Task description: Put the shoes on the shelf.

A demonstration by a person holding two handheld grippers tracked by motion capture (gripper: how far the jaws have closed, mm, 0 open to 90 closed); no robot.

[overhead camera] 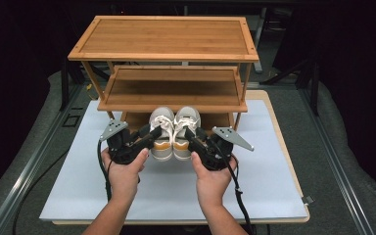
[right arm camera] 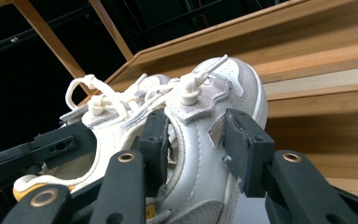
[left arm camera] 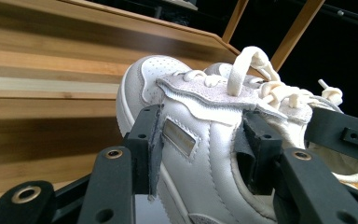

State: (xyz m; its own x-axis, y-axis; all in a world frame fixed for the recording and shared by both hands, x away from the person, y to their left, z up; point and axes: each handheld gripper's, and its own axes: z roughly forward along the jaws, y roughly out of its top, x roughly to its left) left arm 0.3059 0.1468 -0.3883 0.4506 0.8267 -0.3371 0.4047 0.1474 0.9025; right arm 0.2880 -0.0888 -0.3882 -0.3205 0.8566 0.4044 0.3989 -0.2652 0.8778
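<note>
Evidently each gripper clamps one shoe's side wall: left gripper [overhead camera: 149, 138] on the left sneaker [overhead camera: 161, 131], right gripper [overhead camera: 192, 138] on the right sneaker [overhead camera: 185, 130], just before the rack [overhead camera: 171, 103]. They seem light, with soft, yielding uppers; the collar edge suits holding.

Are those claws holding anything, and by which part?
Yes: the left gripper clamps the left shoe by its side wall; the right gripper clamps the right shoe likewise.

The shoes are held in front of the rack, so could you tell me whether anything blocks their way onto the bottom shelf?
Nothing visible does: the shoes sit toes-first at the bottom shelf, whose opening looks bare behind them.
</note>
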